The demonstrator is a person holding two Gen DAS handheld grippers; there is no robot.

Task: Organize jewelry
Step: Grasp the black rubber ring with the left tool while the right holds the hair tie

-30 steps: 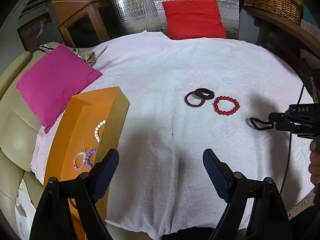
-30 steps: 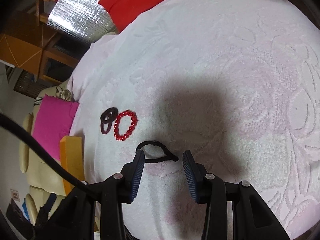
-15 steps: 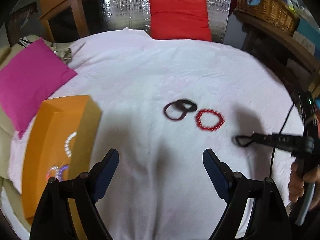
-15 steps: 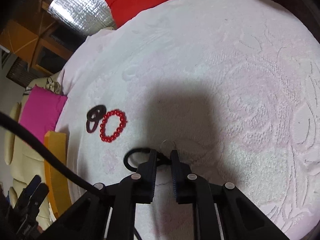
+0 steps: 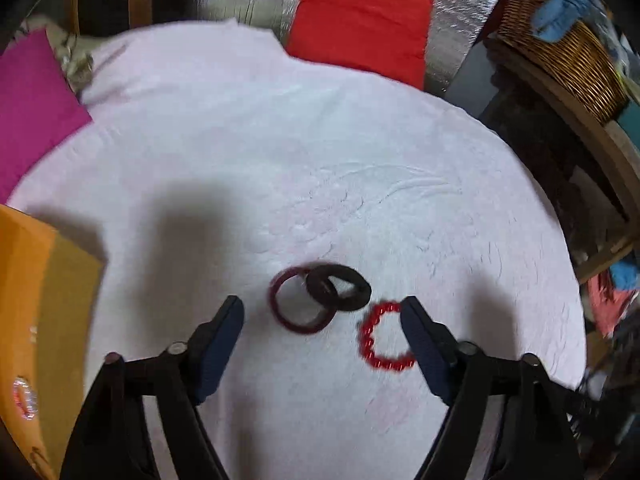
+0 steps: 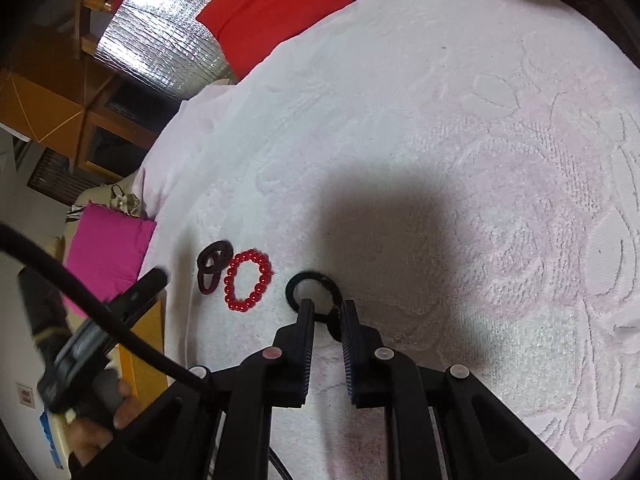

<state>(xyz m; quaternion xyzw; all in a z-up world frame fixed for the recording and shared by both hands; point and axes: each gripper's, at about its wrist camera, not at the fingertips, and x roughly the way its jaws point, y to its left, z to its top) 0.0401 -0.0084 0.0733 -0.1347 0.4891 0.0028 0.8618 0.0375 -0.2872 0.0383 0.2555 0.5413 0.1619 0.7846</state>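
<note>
The black hair tie (image 6: 313,292) lies on the pale textured cloth (image 6: 460,160), its near edge pinched between the jaws of the right gripper (image 6: 326,316), which are closed on it with most of the loop sticking out ahead of the tips. This looks like the pick-up step for that piece; the lift itself is not yet made, and it calls for a gentle pull so the soft loop does not slip out or drag the cloth up with it, then a carry over to the box. Just left of those jaws lie the red bead bracelet (image 6: 248,280) and, touching its far side, two overlapping dark bands (image 6: 212,266). The left gripper (image 5: 322,328) hovers over that same group with its jaws open, having just narrowed a little, and nothing is pressed between them: the maroon band (image 5: 300,304) and the black band (image 5: 340,282) laid over it sit between and slightly ahead of the tips, while the red bead bracelet lies against the inside of the right-hand jaw, partly hidden by it. I judge the left is lining up a second pick and needs to settle on one piece. Well left of its jaws stands the orange box (image 5: 24,280), holding a small beaded bracelet (image 5: 24,396); the blur hides whatever else is inside.
</note>
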